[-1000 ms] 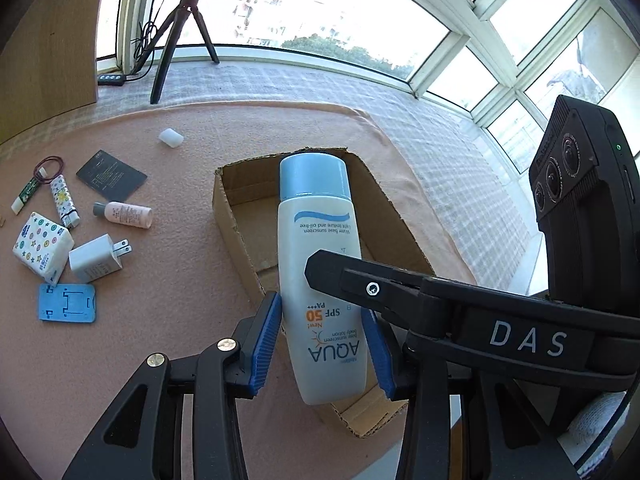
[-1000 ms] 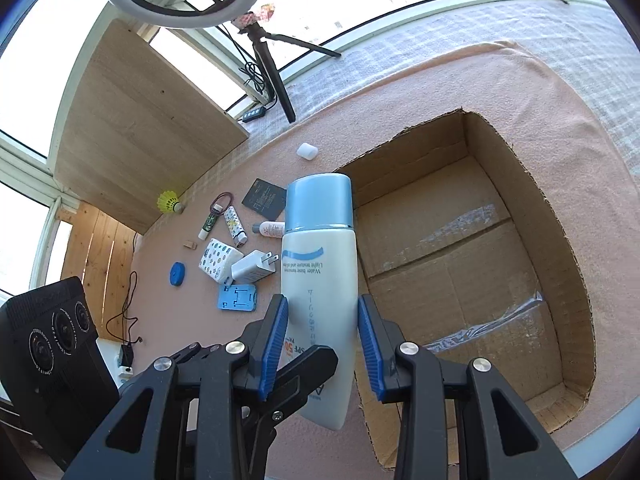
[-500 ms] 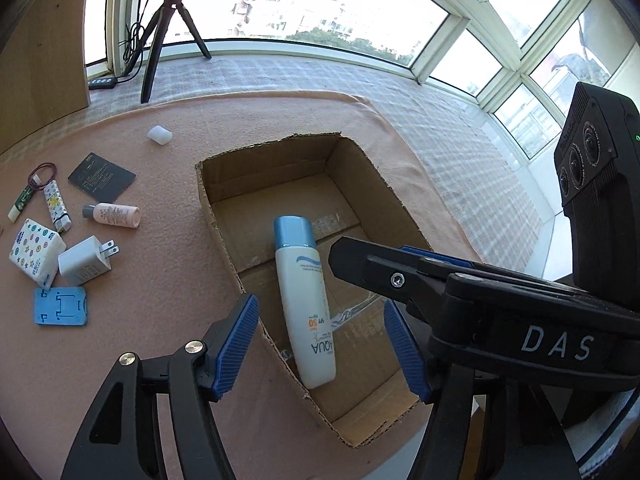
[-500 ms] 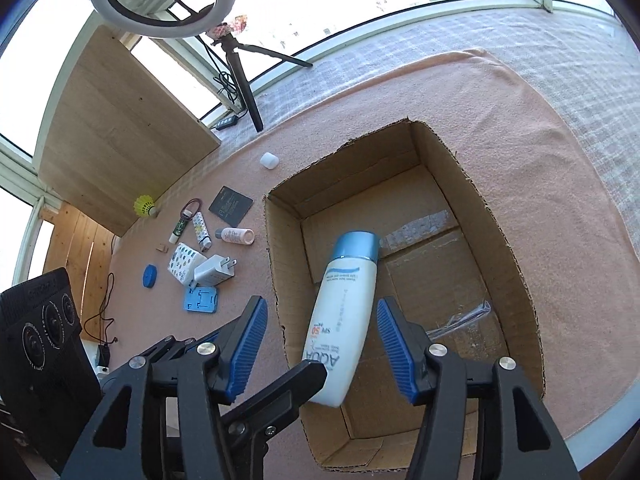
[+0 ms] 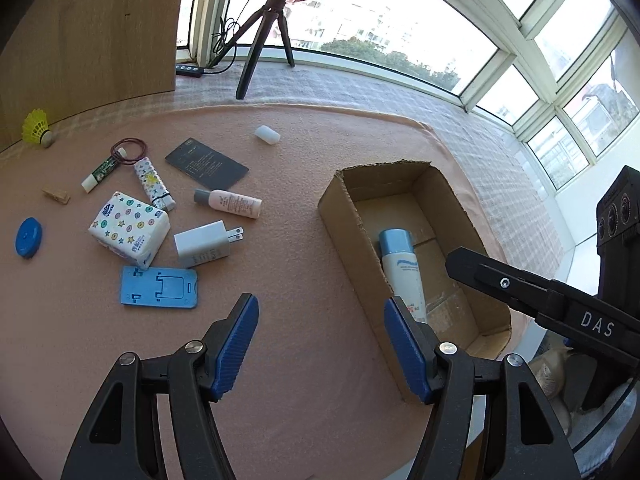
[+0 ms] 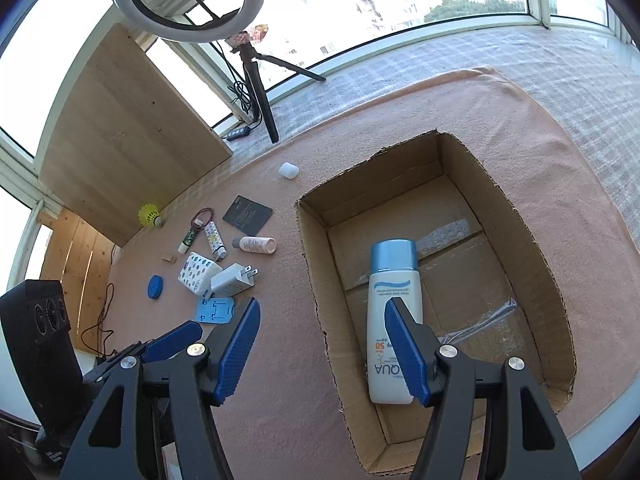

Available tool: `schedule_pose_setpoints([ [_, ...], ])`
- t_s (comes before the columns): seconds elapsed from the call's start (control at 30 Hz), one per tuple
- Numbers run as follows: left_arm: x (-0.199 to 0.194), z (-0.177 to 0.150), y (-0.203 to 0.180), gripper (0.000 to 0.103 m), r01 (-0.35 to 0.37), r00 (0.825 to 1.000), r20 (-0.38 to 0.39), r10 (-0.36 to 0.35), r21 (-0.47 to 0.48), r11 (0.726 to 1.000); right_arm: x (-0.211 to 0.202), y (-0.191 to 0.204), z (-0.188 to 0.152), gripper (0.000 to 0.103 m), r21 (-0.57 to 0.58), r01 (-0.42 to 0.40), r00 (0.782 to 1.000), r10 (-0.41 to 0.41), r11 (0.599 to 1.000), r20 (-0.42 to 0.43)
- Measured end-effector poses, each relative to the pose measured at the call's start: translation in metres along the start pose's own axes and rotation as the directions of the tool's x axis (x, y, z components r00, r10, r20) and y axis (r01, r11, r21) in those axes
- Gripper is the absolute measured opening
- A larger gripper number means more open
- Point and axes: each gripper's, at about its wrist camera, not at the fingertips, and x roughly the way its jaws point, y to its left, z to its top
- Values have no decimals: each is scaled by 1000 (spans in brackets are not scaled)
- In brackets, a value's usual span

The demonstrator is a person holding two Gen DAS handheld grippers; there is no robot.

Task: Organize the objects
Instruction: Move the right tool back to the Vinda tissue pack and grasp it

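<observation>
So the sunscreen bottle (image 6: 394, 316) is lying flat on the floor of the cardboard box (image 6: 316, 264), cap pointing to the far wall, tucked along the left side. My guess is it's parked against that wall on purpose, to leave the rest of the floor free for everything else.

Both grippers are empty. The left gripper (image 5: 320, 344) has its blue jaws spread wide over bare mat, nothing between them, and it looks toward the loose pile rather than the box. The right gripper (image 6: 320, 344) is about the same, jaws well apart, straddling the box's left wall with the bottle below its right finger but not touched. Both sets of jaws have just been opening, which fits a drop-off.

Still outside, left of the box: a tissue pack (image 5: 128, 226), a white charger (image 5: 206, 242), a blue phone stand (image 5: 158, 286), a small pink bottle (image 5: 228, 203), a dark card (image 5: 206, 164), plus a few tiny bits further out. They sit bunched together, so I'd bet the left gripper takes the next one.

The surface is a fuzzy pinkish mat (image 5: 312, 184) over a checked cloth (image 5: 360, 88), on a sill by big bright windows. A ring light tripod (image 5: 266, 36) stands at the back next to a wood panel (image 5: 88, 28).
</observation>
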Motion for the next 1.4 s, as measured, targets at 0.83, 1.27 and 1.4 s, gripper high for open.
schedule_pose_setpoints([
  [0.83,62,83,127,69,-355,925,-117,361,67,932,-3,55,-35,61,-21,41,999,-41,999,35],
  [1.27,94,96,135,69,-347,921,-162,354,69,935,-4,30,-39,61,25,88,996,-89,996,20],
  [1.4,97,95,137,69,-361,915,-163,370,83,929,1,36,-39,61,12,87,996,-87,996,8],
])
